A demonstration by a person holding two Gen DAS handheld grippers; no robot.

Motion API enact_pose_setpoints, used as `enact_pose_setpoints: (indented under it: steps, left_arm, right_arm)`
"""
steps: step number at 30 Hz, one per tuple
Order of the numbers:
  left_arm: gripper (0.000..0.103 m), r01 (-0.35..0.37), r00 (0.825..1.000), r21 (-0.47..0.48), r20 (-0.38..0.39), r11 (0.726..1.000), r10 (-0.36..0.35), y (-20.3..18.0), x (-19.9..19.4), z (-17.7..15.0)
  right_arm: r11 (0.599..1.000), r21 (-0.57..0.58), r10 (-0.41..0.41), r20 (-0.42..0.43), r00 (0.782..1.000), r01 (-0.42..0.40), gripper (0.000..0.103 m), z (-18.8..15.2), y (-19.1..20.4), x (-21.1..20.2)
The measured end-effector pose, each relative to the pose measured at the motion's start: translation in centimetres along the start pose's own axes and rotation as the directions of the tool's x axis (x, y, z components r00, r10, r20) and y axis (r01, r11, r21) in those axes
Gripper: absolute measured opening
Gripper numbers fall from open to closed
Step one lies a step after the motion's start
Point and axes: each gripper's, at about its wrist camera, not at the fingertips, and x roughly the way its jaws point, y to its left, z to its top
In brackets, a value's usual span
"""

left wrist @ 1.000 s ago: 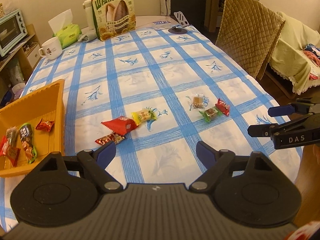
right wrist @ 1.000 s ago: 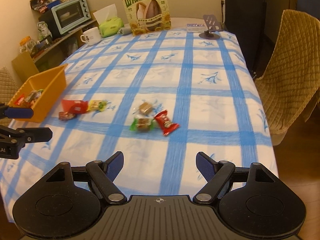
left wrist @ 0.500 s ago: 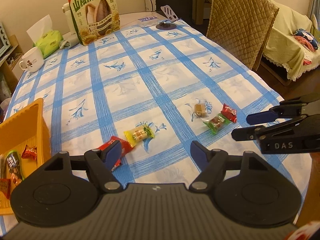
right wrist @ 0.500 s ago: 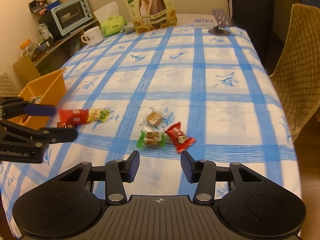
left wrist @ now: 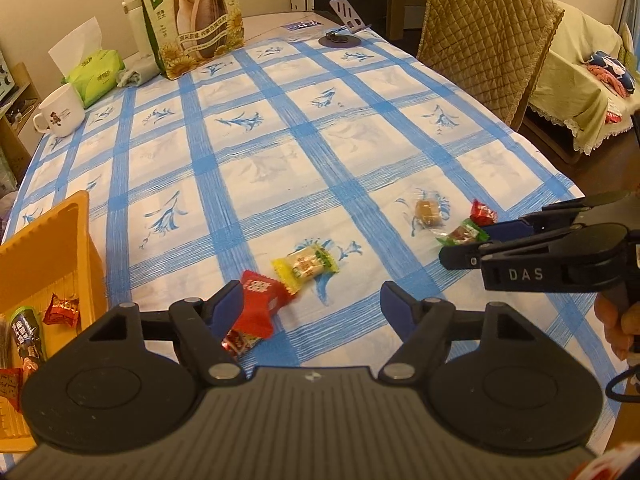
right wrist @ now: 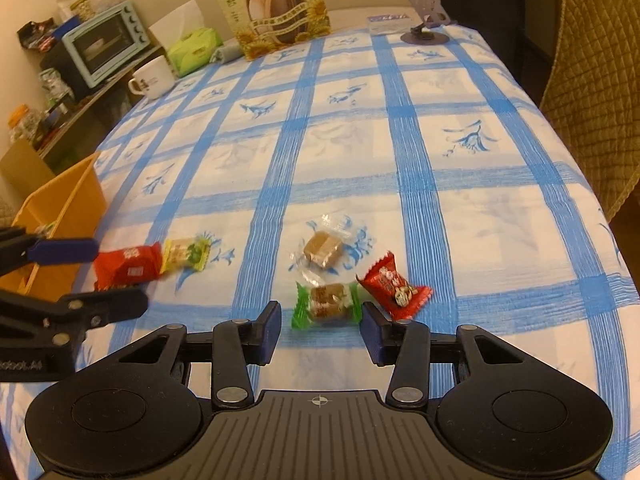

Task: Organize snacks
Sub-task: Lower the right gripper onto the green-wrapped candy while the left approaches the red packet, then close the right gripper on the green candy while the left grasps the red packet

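Both tongs hang low over the near part of the blue-checked tablecloth [right wrist: 416, 128], neither gripping anything. On my right gripper [right wrist: 320, 326] the jaws stand partly apart, a little wider than the green-wrapped candy [right wrist: 326, 305], which lies just beyond the tips and centred on the gap. Its long axis runs left to right, straight across the gap, twisted wrapper ends pointing toward each finger. So I judge the closing jaws would squeeze it end to end; a small push farther and down should put the brown middle between the pads. The red peanut candy [right wrist: 394, 286] lies just to its right, close to my right fingertip, and could be nudged. The clear-wrapped toffee [right wrist: 322, 248] sits a little farther off.

On my left gripper [left wrist: 312, 306] the jaws are spread wider. The red packet [left wrist: 262, 304] lies against the left finger, not centred, with the yellow candy [left wrist: 306, 266] just beyond the gap, slanting from near left to far right. A small red sweet [left wrist: 239, 342] peeks out under the left finger.

Left of everything stands the orange bin [left wrist: 86, 240], nearer my left hand, already holding a few snacks.
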Motion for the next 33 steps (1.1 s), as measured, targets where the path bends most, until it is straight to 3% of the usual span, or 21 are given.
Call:
enact_pose_setpoints:
  steps: [3,5,12,22,29,33]
  left_arm:
    - [0.074,-0.005,1.0,-0.008,-0.002,1.0,0.005,0.8,-0.1,-0.2]
    - [0.074,-0.008,1.0,-0.012,-0.004,1.0,0.008,1.3,-0.1,-0.3]
    - [0.074,-0.011,1.0,-0.015,-0.012,1.0,0.011,2.3,0.1,-0.5]
    - [0.068,-0.003,0.999,0.024,-0.049,1.0,0.004,3.1,1.8,0.3]
    - [0.056,0.016,0.994,0.058,-0.109,0.998,-0.01,3.9,3.8,1.5]
    - [0.042,0.041,0.989,0.079,-0.144,0.996,-0.029,3.9,4.5,1.5]
  right_arm:
    - [1.0,0.004,-0.023,0.013,1.0,0.023,0.043,0.3,0.4,0.4]
    - [0.999,-0.008,-0.045,0.02,0.999,0.046,0.035,0.4,0.9,0.6]
    - [0.988,-0.114,-0.101,0.025,0.995,0.103,0.026,0.0,2.5,1.2]
    - [0.992,-0.092,-0.087,0.018,0.996,0.088,0.023,-0.2,2.4,0.2]
    - [0.995,-0.01,-0.097,0.043,0.994,0.097,0.023,0.3,0.9,-1.6]
    - [0.994,0.033,-0.109,0.047,0.993,0.107,0.023,0.2,0.0,-2.4]
